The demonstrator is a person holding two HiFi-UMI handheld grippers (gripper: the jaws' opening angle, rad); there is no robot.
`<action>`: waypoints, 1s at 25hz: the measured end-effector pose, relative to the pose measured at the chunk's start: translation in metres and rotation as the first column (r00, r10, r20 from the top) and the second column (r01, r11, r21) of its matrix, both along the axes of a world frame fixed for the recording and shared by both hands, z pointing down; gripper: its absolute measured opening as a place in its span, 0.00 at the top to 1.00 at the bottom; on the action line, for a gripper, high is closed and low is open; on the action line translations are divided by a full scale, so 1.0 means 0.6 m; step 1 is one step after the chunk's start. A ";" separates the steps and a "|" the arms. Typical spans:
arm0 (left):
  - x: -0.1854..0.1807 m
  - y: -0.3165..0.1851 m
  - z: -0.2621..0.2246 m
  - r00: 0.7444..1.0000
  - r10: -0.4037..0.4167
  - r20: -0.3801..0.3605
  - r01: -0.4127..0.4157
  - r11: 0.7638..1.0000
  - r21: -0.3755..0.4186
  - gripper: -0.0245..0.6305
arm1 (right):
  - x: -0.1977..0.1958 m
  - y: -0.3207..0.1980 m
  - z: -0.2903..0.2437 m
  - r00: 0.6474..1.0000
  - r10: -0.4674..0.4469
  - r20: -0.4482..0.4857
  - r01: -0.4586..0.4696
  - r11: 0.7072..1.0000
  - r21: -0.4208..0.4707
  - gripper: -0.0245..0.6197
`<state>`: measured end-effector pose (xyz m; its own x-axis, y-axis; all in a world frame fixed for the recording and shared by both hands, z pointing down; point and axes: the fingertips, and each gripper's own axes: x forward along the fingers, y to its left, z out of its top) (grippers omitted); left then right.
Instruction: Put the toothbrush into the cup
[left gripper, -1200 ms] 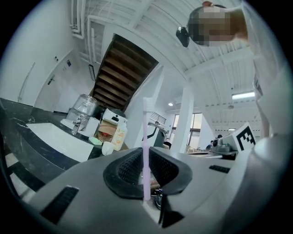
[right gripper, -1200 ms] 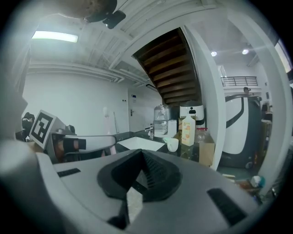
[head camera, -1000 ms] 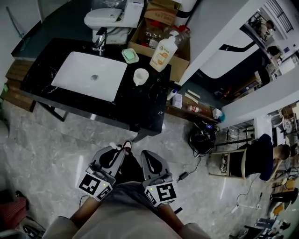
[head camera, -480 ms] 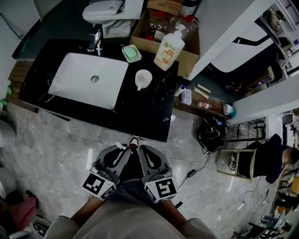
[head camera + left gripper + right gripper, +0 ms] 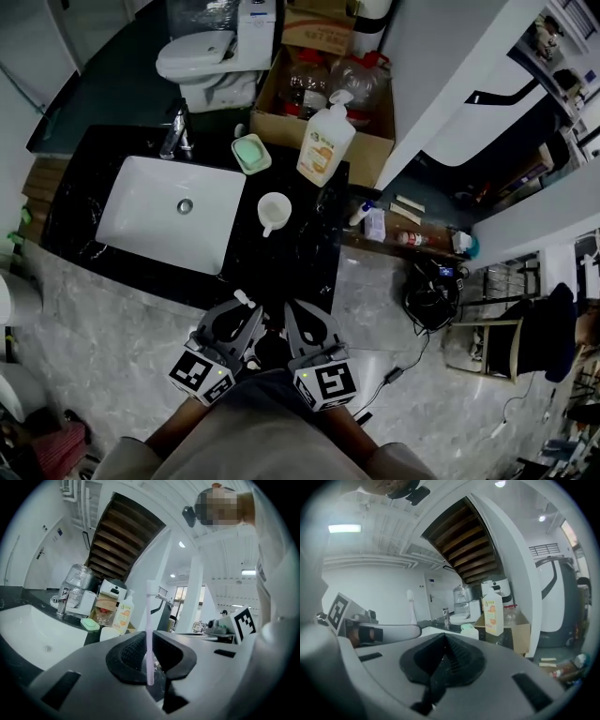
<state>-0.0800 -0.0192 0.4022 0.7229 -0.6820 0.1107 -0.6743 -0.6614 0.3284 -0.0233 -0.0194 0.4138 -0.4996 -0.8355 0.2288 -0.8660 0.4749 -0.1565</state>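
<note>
Toothbrush (image 5: 149, 634): slim pale handle, white bristle head on top, clamped upright between jaws of left gripper (image 5: 149, 642). Right gripper (image 5: 442, 641): jaws together, nothing between. Both grippers side by side at near edge of black counter (image 5: 291, 253). Cup (image 5: 273, 212): white, upright, mouth open, on counter between sink (image 5: 169, 211) and soap bottle (image 5: 324, 145), well apart from brush. Step, as judged: approach, brush in grip, not yet at cup. Next move calls for: brush carried over cup mouth, handle vertical, lowered in, jaws released.
</note>
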 end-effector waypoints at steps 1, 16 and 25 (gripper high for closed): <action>0.003 -0.011 -0.001 1.000 -0.003 0.002 0.003 1.000 0.000 0.89 | 0.003 -0.011 -0.001 1.000 0.000 0.009 0.000 1.000 0.005 0.95; 0.036 -0.086 -0.013 0.998 -0.062 0.007 0.061 0.997 0.041 0.89 | 0.034 -0.091 -0.002 0.998 -0.030 0.063 0.027 0.999 0.033 0.95; 0.036 -0.108 0.025 0.999 -0.043 0.003 0.043 0.999 0.014 0.89 | 0.038 -0.127 0.030 0.998 -0.028 0.056 0.029 0.999 -0.024 0.95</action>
